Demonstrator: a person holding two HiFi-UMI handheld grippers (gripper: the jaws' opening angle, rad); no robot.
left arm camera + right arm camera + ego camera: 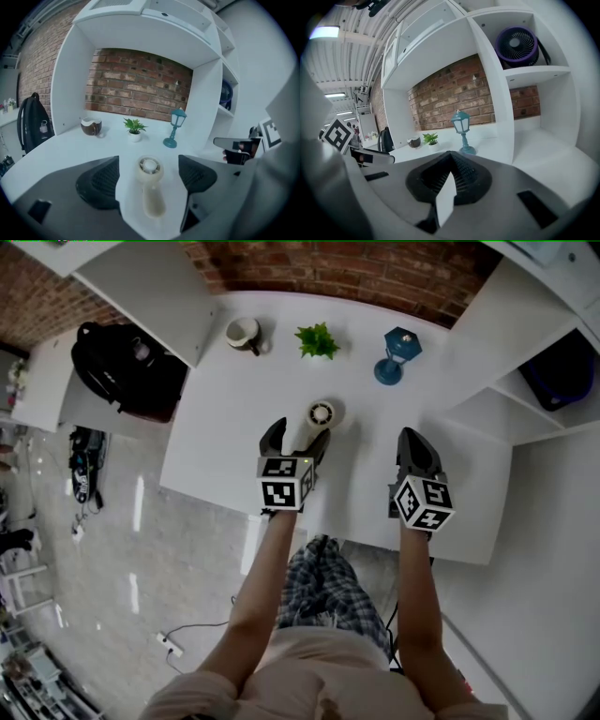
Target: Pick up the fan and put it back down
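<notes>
While the fan (150, 187) rests on the bench (234, 409), the left tool (149, 173) gapes around it; the right tool (450, 164) is closed

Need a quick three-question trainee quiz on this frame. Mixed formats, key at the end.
1. True or false: the left tongs are clamped on the handheld fan.
2. What stands between the mug and the lamp? A) potted plant B) bottle C) book
3. Which tongs have their jaws together?

Key:
1. False. They are open, and it lies untouched on the desk between the jaws.
2. A.
3. The right tongs.
</notes>
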